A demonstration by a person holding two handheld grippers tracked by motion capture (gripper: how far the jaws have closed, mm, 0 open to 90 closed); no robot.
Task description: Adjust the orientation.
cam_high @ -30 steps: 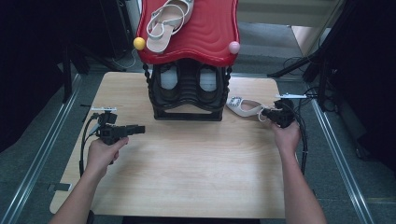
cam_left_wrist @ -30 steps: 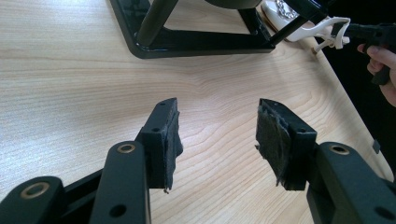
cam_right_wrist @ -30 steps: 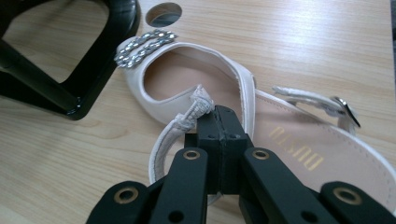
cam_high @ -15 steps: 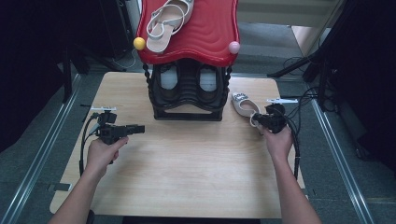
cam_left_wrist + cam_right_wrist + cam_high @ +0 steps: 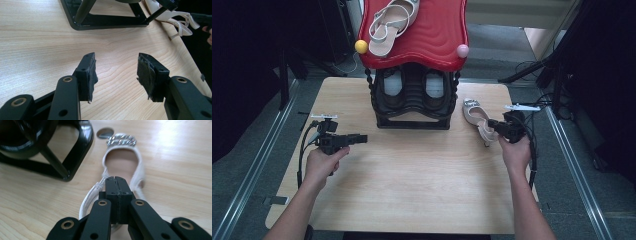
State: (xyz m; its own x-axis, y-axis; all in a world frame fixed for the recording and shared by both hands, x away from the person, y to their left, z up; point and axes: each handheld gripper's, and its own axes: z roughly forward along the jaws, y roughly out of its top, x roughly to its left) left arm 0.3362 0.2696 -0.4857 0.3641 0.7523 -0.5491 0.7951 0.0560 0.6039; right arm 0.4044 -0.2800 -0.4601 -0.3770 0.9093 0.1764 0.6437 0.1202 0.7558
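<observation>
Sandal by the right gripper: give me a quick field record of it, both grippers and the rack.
sandal on table: white sandal lies flat to the right of the rack, jewelled toe pointing away from the person
right gripper: right gripper at the sandal's heel end, jaws closed together; heel strap runs beneath them, grip on it unclear
left gripper: left gripper over bare table, jaws open, nothing between them
rack: black shoe rack with red top shelf
on shelf: second sandal
</observation>
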